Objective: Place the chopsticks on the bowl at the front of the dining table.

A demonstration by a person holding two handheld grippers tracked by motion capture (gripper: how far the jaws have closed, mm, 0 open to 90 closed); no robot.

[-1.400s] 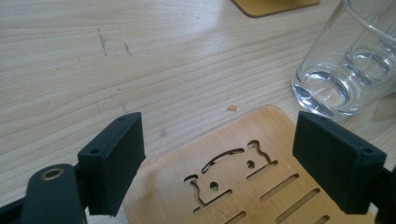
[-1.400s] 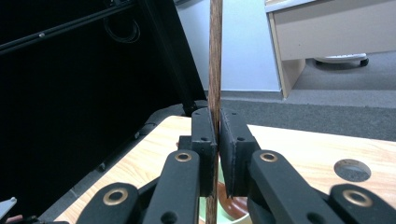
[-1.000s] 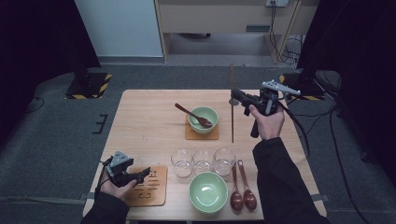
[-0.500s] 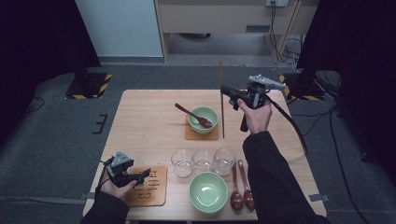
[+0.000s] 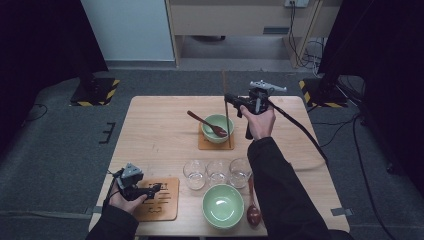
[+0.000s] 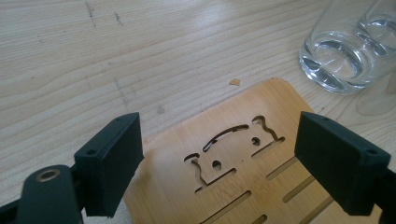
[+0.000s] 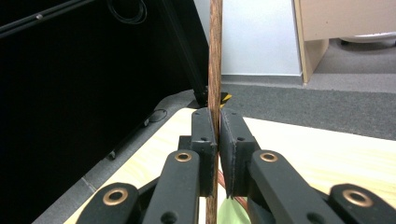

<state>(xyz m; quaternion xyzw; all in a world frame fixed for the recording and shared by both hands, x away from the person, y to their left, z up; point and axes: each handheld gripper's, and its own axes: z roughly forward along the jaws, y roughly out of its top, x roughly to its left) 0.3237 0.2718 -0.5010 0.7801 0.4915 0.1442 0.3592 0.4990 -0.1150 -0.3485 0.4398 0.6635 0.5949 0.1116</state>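
Observation:
My right gripper [image 5: 229,98] is shut on a long thin brown wooden stick [image 5: 226,112] and holds it upright at the far side of the table. In the high view the stick's lower end shows over the right rim of the far green bowl [image 5: 215,131], which holds a brown spoon [image 5: 205,122]. In the right gripper view the pads of the gripper [image 7: 218,116] press the stick [image 7: 215,56] from both sides. My left gripper [image 5: 157,189] stands open and level over a bamboo coaster [image 5: 162,207] at the near left, with nothing between its jaws [image 6: 219,135]; the coaster [image 6: 243,186] lies just below.
Three clear glasses [image 5: 217,172] stand in a row mid-table; one glass [image 6: 341,56] is close beyond the left gripper. A second green bowl [image 5: 221,205] sits at the near edge with a brown spoon [image 5: 253,212] to its right. The far bowl rests on a wooden coaster [image 5: 202,145].
My right hand has carried the upright stick leftward, from right of the far bowl to the bowl's right rim. The left hand and its gripper have stayed put.

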